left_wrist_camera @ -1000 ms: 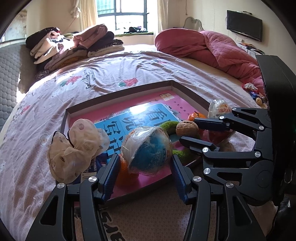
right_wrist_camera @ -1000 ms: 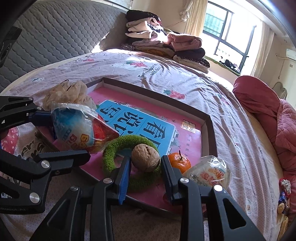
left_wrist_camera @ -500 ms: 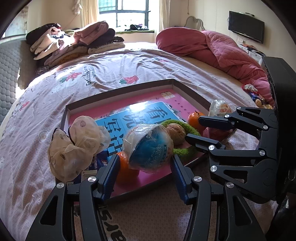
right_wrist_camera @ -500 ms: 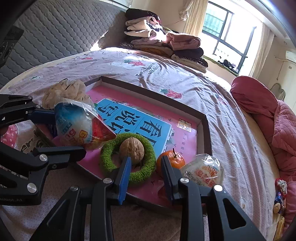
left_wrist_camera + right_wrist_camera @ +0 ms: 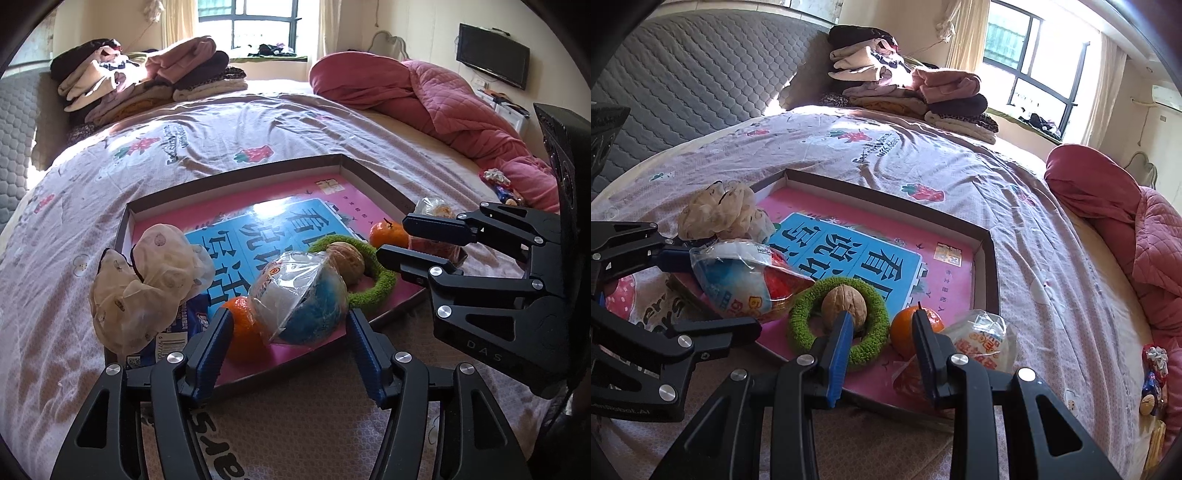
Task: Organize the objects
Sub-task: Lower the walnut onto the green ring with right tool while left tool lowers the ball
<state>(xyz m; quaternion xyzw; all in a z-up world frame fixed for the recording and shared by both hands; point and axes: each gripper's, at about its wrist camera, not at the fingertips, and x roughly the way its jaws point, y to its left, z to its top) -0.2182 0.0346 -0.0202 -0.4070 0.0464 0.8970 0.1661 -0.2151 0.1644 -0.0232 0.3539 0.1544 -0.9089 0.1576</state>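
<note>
L grip (image 5: 288, 328): jaws just widening, pads clear of wrapped ball (image 5: 301, 295) | ball sits in tray (image 5: 236, 173) front edge, beside orange (image 5: 242, 326) | R grip (image 5: 882, 343): part-open, empty, by walnut (image 5: 844, 304) | tip: back L straight out, don't snag wrap.

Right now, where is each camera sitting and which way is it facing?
Left wrist: rides on the left gripper, facing down along its own fingers at the wrapped ball in the tray; the right gripper enters from the right.
Right wrist: rides on the right gripper, facing the walnut in the green ring; the left gripper's fingers enter from the left.
Shared: tray, ball, walnut, ring, tangerine, bed.
</note>
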